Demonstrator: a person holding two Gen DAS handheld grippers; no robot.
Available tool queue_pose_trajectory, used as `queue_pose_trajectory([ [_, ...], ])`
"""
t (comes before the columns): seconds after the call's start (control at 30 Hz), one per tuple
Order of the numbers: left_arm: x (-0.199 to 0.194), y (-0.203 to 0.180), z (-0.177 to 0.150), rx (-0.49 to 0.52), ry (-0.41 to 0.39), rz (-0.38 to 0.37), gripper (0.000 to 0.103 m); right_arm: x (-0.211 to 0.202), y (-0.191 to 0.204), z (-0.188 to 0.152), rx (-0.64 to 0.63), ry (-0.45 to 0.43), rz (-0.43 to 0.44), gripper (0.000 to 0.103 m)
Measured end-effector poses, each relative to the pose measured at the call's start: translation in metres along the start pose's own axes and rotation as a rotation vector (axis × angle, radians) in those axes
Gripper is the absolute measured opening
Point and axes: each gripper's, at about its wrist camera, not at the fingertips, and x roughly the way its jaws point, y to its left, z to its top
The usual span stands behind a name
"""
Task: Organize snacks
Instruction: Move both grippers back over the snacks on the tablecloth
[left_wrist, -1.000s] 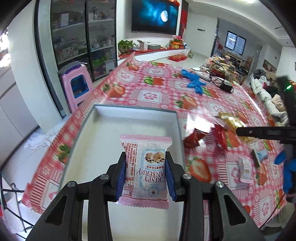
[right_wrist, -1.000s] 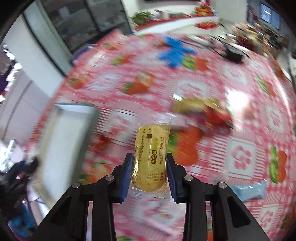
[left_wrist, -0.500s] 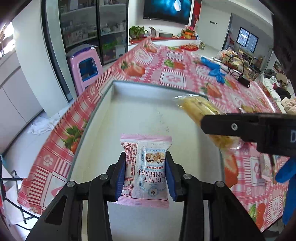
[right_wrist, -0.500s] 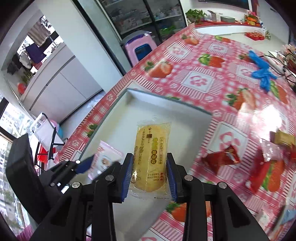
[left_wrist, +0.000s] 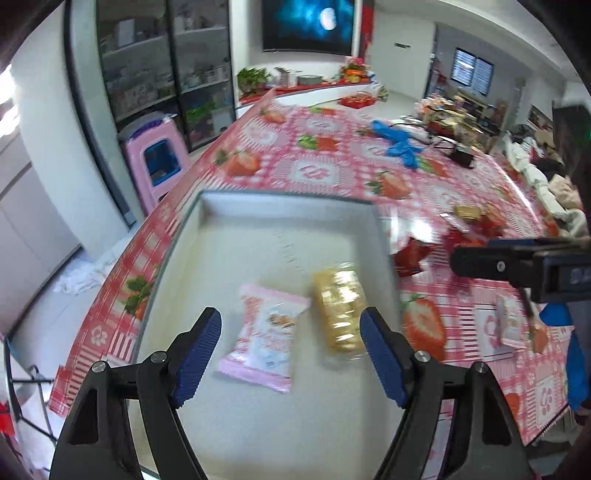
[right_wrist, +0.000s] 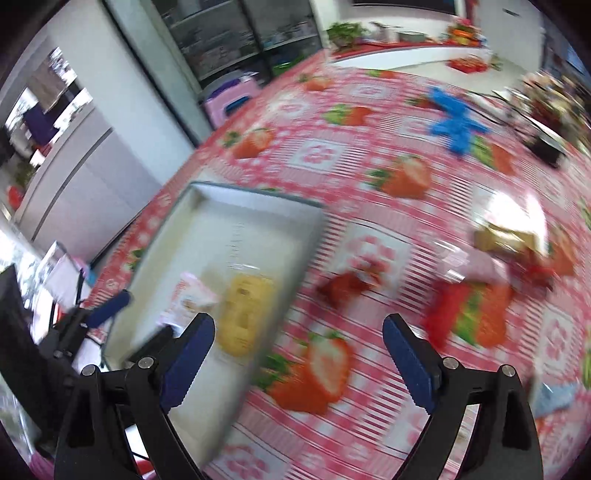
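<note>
A long table under a red-and-white strawberry-print oilcloth (left_wrist: 325, 173) carries a shallow white rectangular tray (left_wrist: 258, 221), the collecting place for snacks. In it lie a pink-and-white cranberry-crisp packet (left_wrist: 264, 341) and a yellow clear-wrapped cake (left_wrist: 340, 310), side by side. The left gripper (left_wrist: 291, 354) and right gripper (right_wrist: 299, 363) have just been opening; their jaws stand spread and empty. Loose red and gold wrappers (left_wrist: 469, 225) wait beyond the tray.
</note>
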Motion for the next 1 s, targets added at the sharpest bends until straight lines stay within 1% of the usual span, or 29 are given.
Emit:
queue_pose_trajectory([
  [0.13, -0.005, -0.035, 0.014, 0.074, -0.006, -0.043, 0.081, -0.021, -0.060, -0.024, 0.122, -0.012, -0.060, 0.093],
  [0.23, 0.002, -0.067, 0.023, 0.150, 0.005, -0.049, 0.081, -0.037, -0.103, -0.042, 0.204, -0.023, -0.106, 0.093],
  [0.33, 0.019, -0.101, 0.029, 0.225, 0.031, -0.056, 0.081, -0.050, -0.140, -0.063, 0.281, -0.033, -0.134, 0.093],
  [0.4, 0.031, -0.121, 0.031, 0.257, 0.048, -0.056, 0.081, -0.058, -0.162, -0.073, 0.323, -0.035, -0.152, 0.093],
  [0.53, 0.054, -0.160, 0.037, 0.293, 0.081, -0.090, 0.081, -0.067, -0.205, -0.095, 0.416, -0.033, -0.189, 0.093],
  [0.63, 0.077, -0.187, 0.039, 0.310, 0.113, -0.086, 0.081, -0.067, -0.233, -0.107, 0.506, -0.018, -0.224, 0.093],
  [0.73, 0.102, -0.202, 0.039, 0.304, 0.160, -0.071, 0.081, -0.063, -0.247, -0.114, 0.543, -0.006, -0.246, 0.093],
  [0.8, 0.116, -0.209, 0.038, 0.296, 0.182, -0.062, 0.081, -0.059, -0.250, -0.116, 0.534, -0.001, -0.264, 0.093],
  [0.87, 0.126, -0.212, 0.038, 0.290, 0.199, -0.049, 0.081, -0.059, -0.250, -0.114, 0.511, -0.019, -0.307, 0.093],
  [0.93, 0.135, -0.213, 0.039, 0.277, 0.205, -0.051, 0.081, -0.061, -0.258, -0.113, 0.524, -0.028, -0.330, 0.093],
  [1.0, 0.138, -0.213, 0.041, 0.260, 0.195, -0.059, 0.081, -0.063, -0.269, -0.115, 0.567, -0.034, -0.333, 0.093],
])
